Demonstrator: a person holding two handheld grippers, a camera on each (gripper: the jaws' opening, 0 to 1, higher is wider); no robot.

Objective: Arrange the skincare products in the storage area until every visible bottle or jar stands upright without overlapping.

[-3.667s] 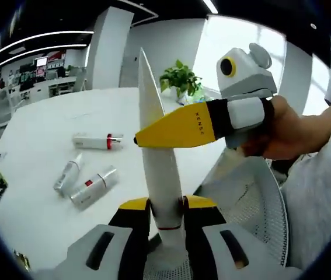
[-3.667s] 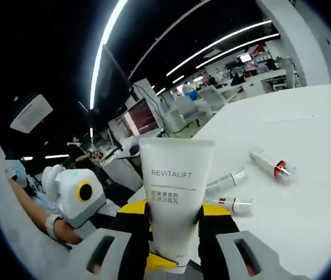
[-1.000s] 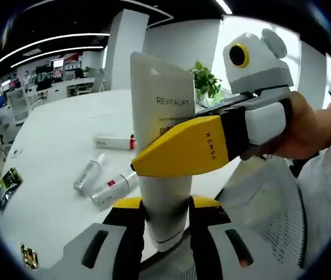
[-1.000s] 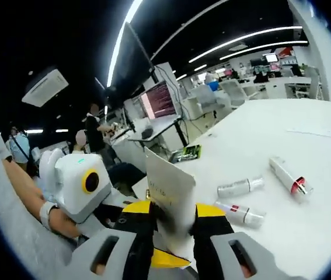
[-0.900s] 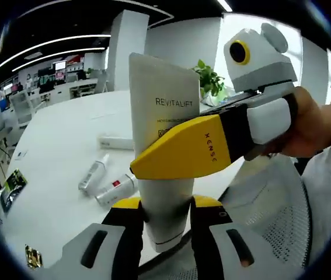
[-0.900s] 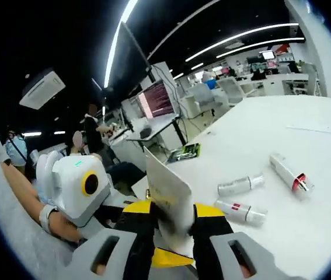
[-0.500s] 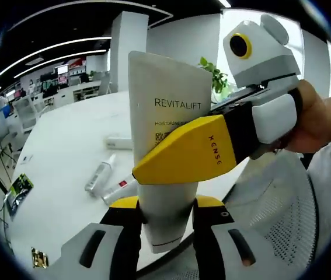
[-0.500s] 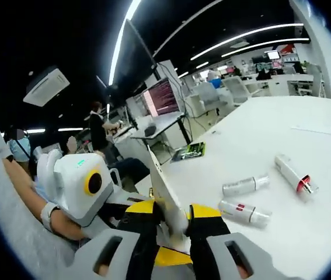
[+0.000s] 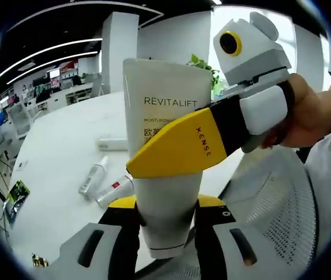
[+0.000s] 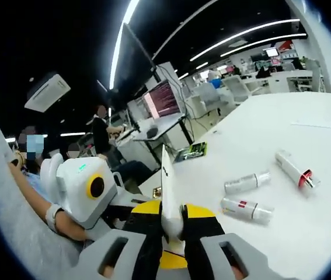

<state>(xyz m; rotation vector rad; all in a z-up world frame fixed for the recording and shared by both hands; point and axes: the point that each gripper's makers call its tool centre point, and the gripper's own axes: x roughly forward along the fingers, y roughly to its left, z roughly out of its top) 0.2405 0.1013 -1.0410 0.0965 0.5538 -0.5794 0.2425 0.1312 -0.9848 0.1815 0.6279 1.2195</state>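
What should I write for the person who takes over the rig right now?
Left gripper: shut on the tube, near its cap end.
Right gripper: shut on the same tube, higher up; in the right gripper view the tube shows edge-on between its jaws.
The tube is held in the air, above the near edge of the table.
Three bottles lie on their sides on the table: one with a red band, a silver one, and one with a small red label.
Done: nothing stands upright yet.
Left: stand the tube and all three bottles up, apart from each other.
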